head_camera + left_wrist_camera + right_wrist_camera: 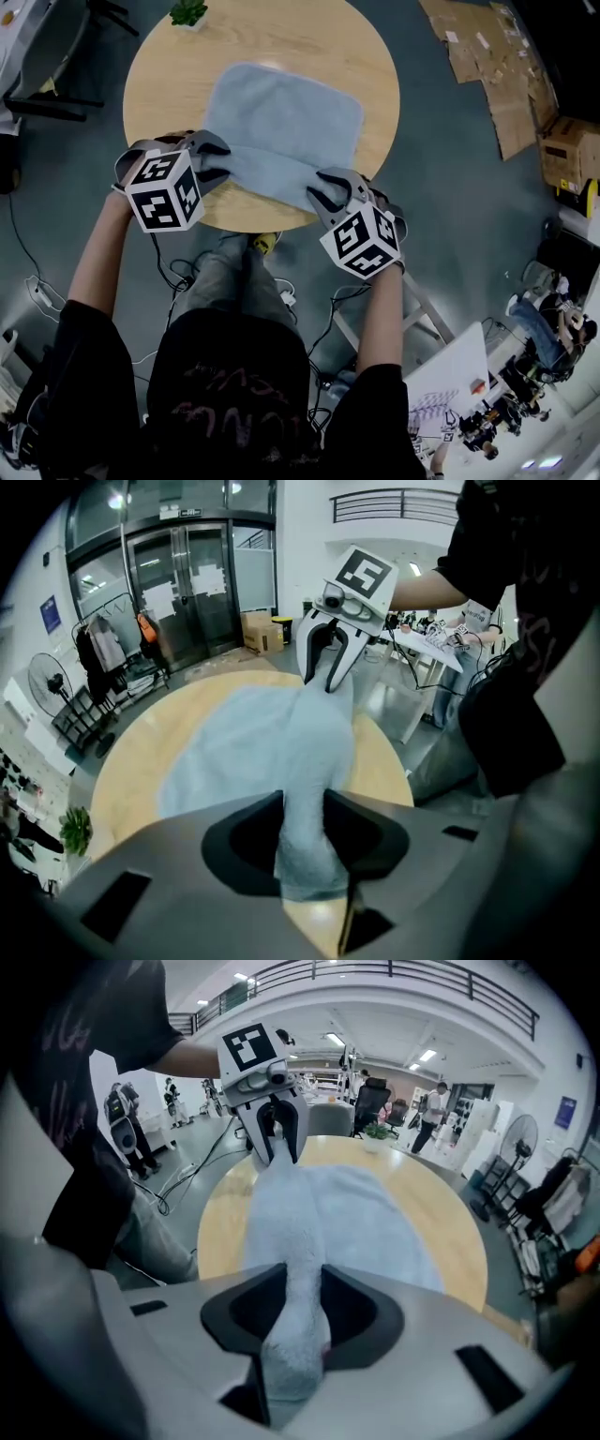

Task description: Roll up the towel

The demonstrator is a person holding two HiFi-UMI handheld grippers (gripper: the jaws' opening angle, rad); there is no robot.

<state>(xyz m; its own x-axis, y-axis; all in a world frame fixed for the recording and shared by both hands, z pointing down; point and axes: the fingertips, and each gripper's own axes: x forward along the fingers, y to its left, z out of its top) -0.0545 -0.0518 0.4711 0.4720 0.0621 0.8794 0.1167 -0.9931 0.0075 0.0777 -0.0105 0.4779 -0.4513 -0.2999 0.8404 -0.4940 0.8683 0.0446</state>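
Person: stands at the near side of the table (169, 66), forearms stretched over its edge, one gripper in each hand, so that both tools reach the same hem together.
Left gripper (214, 157): tilted down at the near-left corner of the towel (281, 122), jaws clamped on a bunched fold of the cloth that fills the gap between the pads.
Right gripper (319, 190): mirrors it at the near-right corner, jaws likewise pinched on a thick fold of towel; the two grips seem spaced to keep the hem straight as it turns over.
Near hem: lifted and doubled over between the two grippers, forming a soft ridge across the towel's width. This looks like the first turn of the roll.
Rest of towel: lies flat and spread on the wooden top, running away from the person, which leaves clear cloth for the roll to travel along.
Stage: early, by the look of it; most of the length is unrolled.
Far edge: a small green plant (188, 11) sits at the table's rim, well apart from the towel.
Beyond: flattened cardboard (487, 56) lies on the floor to the right.
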